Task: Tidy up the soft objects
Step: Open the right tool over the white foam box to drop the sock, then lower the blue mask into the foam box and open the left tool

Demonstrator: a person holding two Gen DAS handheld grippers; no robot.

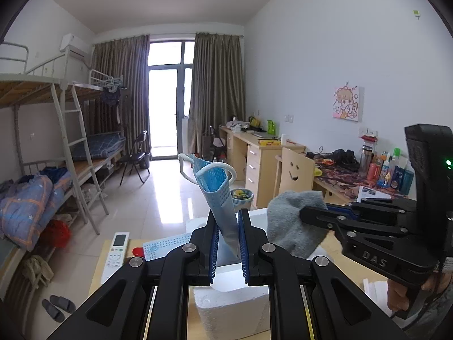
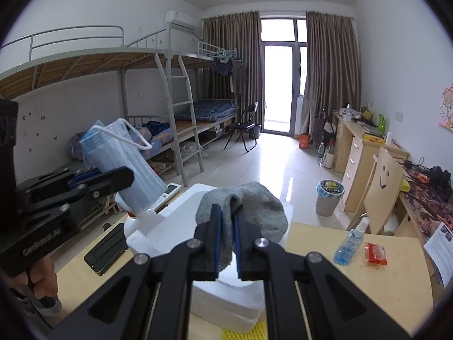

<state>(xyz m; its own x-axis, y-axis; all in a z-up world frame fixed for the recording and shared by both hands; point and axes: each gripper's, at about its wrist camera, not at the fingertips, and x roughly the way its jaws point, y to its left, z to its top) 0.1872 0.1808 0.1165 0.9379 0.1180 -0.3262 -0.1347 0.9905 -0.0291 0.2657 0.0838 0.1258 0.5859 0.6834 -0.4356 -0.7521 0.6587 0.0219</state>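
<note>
Face mask (image 1: 216,189), blue with white ear loops, stands upright above the desk (image 2: 368,277), pinched at its lower end by the closed jaws of the left gripper (image 1: 228,236). Just beside it, the right gripper (image 2: 225,236) has its jaws clamped on a grey sock (image 2: 254,209), which hangs over a white foam block (image 2: 175,226). A remote control (image 1: 116,252) lies on the desk.

Spray bottle (image 2: 349,239), red packet (image 2: 376,253), remote (image 1: 115,253)
</note>
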